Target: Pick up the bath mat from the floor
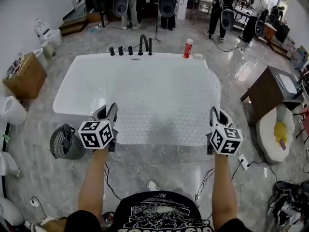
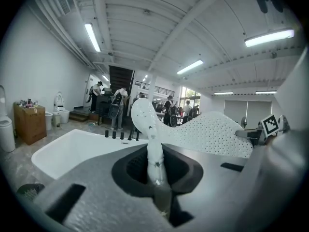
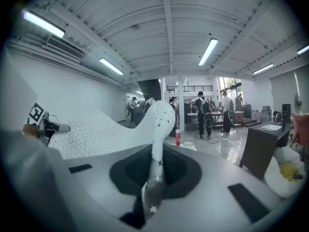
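As the head view shows, the white perforated bath mat (image 1: 164, 124) is off the floor and spans the near end of the bathtub (image 1: 87, 86), stretched between the left gripper (image 1: 108, 114) and the right gripper (image 1: 216, 116). Each gripper holds one side of the mat. A red bottle (image 1: 188, 48) stands on the far rim beside the black faucet (image 1: 143, 44). A small fan (image 1: 65, 141) sits on the floor left of the tub.

Left gripper view: the left gripper (image 2: 155, 163) is clenched on a pinched fold of the bath mat (image 2: 203, 132), which rises from the jaws and runs toward the right gripper (image 2: 268, 127).

Right gripper view: the right gripper (image 3: 153, 173) is likewise clamped on the bath mat (image 3: 96, 129), which runs toward the left gripper (image 3: 41, 120).
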